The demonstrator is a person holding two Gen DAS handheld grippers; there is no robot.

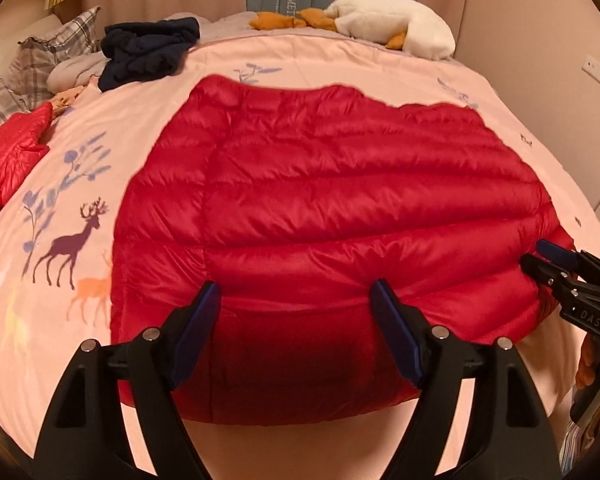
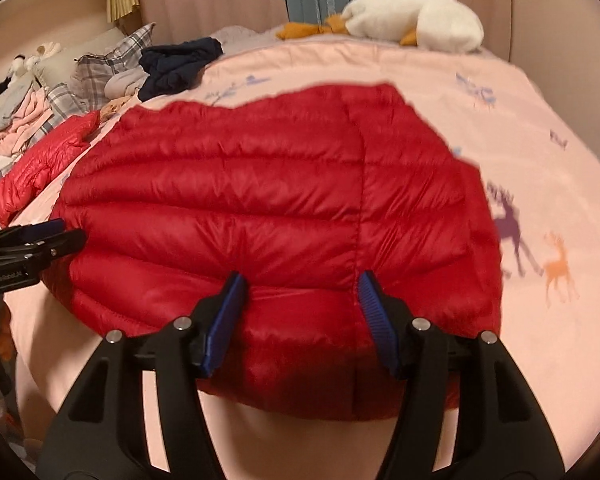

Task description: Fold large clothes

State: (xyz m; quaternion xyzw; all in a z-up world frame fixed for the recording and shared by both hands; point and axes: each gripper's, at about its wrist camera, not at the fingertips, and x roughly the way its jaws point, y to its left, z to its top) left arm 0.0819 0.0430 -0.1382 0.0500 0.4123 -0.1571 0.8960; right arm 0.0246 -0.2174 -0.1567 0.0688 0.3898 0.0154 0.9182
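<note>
Lying flat on the pink bedspread (image 1: 340, 64), the red down jacket (image 1: 332, 200) forms a compact quilted rectangle, its near edge toward both cameras and its far edge toward the white plush goose (image 1: 400, 24). It appears already folded at least once; whether another fold is due cannot be told.

Hazards from this state:
- The shell looks slick and puffy. A fold released without pressing is likely to spring open as trapped air pushes the layers apart.
- A pinch taken on the top layer alone would probably drag that layer and skew the stack.
- Pulling either near corner unevenly could slide the whole bundle across the smooth bedspread.

Left gripper (image 1: 296, 300): angled down over the jacket's near edge, toward its left half. The blue-padded fingers (image 1: 196, 332) are spread wide, with red fabric visible between them and no pad pressing on it. Nothing is held.

Right gripper (image 2: 300, 292): angled down over the near edge, toward the right half, also visible from the side in the left wrist view. Its fingers are likewise spread, straddling a vertical seam without pinching.

Surroundings: a second red garment (image 2: 40, 168) lies to the left, well apart; a dark navy garment (image 1: 148, 48) and plaid pillows (image 1: 56, 48) sit farther back.
</note>
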